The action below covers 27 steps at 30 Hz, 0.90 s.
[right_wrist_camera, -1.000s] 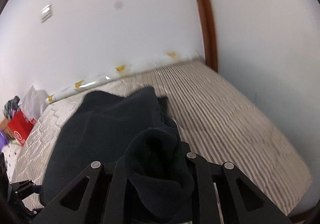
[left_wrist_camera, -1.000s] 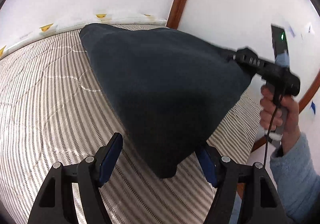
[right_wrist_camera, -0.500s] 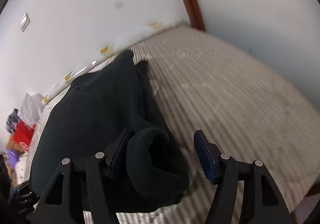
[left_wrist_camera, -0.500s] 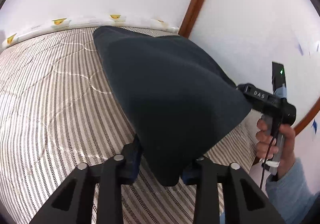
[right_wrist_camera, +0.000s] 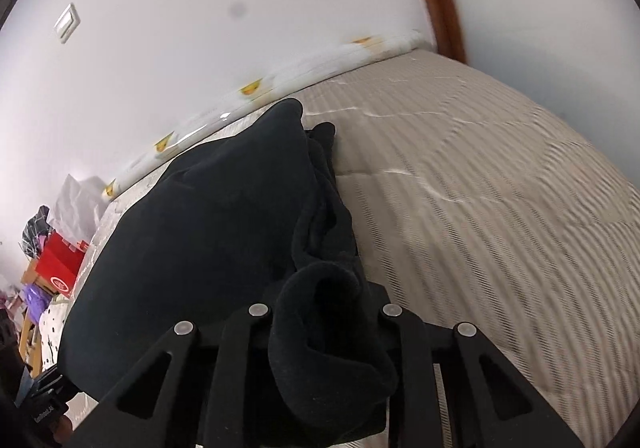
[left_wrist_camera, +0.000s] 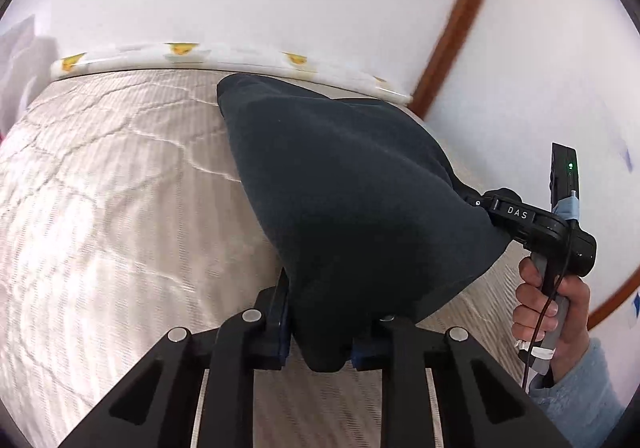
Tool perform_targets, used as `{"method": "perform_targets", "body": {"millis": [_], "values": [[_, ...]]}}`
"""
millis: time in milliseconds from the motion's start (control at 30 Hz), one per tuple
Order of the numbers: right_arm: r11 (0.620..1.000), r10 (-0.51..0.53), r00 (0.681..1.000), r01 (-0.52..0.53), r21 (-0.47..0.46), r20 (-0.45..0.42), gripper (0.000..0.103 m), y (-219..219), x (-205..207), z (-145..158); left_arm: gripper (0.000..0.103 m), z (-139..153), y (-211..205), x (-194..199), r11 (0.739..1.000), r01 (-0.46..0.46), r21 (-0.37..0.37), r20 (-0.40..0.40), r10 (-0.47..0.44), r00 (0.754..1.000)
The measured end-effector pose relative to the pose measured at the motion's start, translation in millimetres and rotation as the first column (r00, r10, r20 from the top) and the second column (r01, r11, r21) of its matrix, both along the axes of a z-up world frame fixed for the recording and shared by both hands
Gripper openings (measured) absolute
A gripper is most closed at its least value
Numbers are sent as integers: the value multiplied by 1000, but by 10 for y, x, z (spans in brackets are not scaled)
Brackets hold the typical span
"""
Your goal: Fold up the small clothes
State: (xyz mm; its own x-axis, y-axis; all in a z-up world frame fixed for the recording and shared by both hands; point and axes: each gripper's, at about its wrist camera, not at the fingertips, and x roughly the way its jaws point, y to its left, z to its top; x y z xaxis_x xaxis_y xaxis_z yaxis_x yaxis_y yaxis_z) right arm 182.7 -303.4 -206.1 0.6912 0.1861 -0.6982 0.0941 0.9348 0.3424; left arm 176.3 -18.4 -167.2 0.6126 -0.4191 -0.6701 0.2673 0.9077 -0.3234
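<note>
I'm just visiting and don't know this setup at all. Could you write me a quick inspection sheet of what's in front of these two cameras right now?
Surface: striped quilted mattress, bare apart from the garment.
Job's things: one dark garment, lifted at its near corners, far end resting on the mattress.
Clutter: red box and other oddments beyond the mattress edge; too small to tell apart.
Grippers: left gripper jaws closing on a garment corner; right gripper jaws closing on a bunched corner.
Cables: thin black cable hanging along the right gripper's handle, past the person's hand.
Surroundings: white walls, brown wooden trim, wall switch, white padding with yellow marks along the mattress's far edge.
</note>
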Motion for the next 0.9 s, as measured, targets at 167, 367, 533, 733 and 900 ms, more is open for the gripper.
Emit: {"method": "perform_targets", "body": {"millis": [167,367,533,733,900], "values": [[997,76,997,-76,9,-12,22,458,298,3,20,8,482,167,997,-79,9,-10,79,997],[985,173,985,-173,-1,-20,21,996,559,23,20,26,957,304,987,-158,3,-35,158,987],[976,214,977,-214,-37,-11,22,1179,582,34,20,-33,1047,248,988,-150,22,-58,151,987],[972,232,973,-231,-43,0,25,1076,416,49,22,-134,928,258,988,-151,40,-87,154,984],[967,234,972,-230,-114,25,25,986,196,185,22,-130,922,223,989,-143,39,-125,147,981]]}}
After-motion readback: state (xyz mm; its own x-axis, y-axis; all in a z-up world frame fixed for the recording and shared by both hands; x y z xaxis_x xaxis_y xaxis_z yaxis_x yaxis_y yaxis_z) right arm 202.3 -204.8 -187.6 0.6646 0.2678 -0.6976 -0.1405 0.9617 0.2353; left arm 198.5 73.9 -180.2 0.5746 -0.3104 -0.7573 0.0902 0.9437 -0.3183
